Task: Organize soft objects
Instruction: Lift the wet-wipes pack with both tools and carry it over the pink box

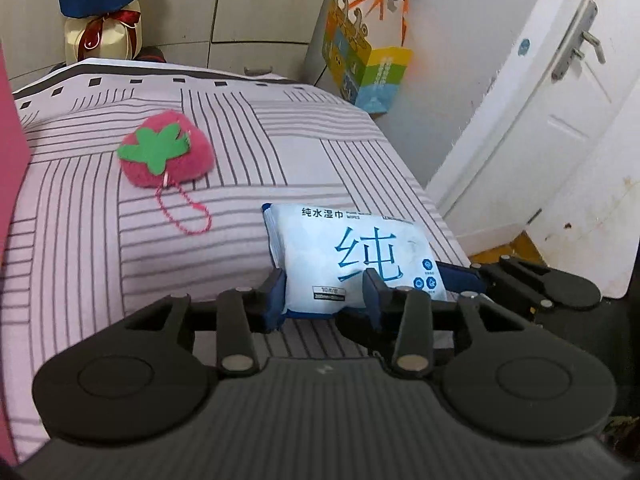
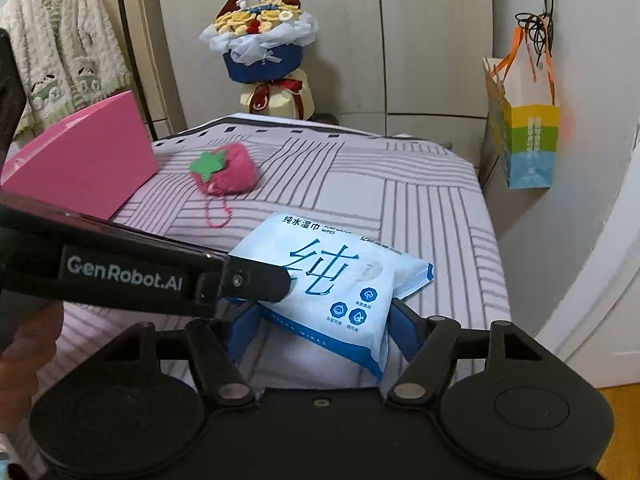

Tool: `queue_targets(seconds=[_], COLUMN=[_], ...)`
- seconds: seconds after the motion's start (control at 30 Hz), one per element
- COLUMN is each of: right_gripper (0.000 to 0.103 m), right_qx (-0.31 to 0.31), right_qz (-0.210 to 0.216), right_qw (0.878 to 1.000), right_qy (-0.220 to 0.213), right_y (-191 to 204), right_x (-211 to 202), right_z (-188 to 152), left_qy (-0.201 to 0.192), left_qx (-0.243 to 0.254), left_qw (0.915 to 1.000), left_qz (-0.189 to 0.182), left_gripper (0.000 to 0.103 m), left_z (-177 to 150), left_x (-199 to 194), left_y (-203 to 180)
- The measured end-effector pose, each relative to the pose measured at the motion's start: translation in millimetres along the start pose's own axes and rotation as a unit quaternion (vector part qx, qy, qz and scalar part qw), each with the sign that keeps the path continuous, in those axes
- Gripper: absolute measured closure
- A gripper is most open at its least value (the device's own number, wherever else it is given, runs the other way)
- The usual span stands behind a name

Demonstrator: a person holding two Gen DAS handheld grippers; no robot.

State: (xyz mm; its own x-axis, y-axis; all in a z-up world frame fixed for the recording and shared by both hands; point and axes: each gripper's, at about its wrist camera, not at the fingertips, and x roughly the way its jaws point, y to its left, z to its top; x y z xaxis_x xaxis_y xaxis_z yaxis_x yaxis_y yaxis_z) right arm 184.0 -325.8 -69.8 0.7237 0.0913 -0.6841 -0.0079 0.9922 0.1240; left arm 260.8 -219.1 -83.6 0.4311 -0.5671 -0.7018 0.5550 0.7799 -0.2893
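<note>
From my left wrist view, my left hand-held gripper (image 1: 325,292) pinches the near left part of the wet wipes pack (image 1: 352,256), which lies near the bed's (image 1: 312,152) right edge; the pads press its wrapper. My right hand-held gripper (image 1: 472,276) reaches in at the pack's right side. The plush strawberry (image 1: 168,156) lies well apart, toward the far left.

From my right wrist view, my right gripper's blue fingers (image 2: 404,332) flank the pack, jaws wide; whether they press I cannot tell. A pink box (image 2: 84,152) sits at the bed's left edge, a bouquet (image 2: 264,48) beyond the far edge.
</note>
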Motion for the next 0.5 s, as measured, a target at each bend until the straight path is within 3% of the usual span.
queue_targets(seconds=[0.27, 0.5], right_gripper=[0.021, 0.018], right_qx=[-0.010, -0.019], right_qz=[-0.004, 0.012], right_qw=[1.000, 0.999], right_qy=[0.026, 0.032], right_y=[29, 56], right_x=[-26, -54], right_z=[-9, -19], left_qy=[0.017, 0.036], left_qx=[0.009, 0.048], left_qw=[0.9997, 0.9982], left_qz=[-0.016, 0.004], left_gripper=[0.058, 0.057], left_z=[-18, -37], left_x=[-36, -74], left_y=[-3, -13])
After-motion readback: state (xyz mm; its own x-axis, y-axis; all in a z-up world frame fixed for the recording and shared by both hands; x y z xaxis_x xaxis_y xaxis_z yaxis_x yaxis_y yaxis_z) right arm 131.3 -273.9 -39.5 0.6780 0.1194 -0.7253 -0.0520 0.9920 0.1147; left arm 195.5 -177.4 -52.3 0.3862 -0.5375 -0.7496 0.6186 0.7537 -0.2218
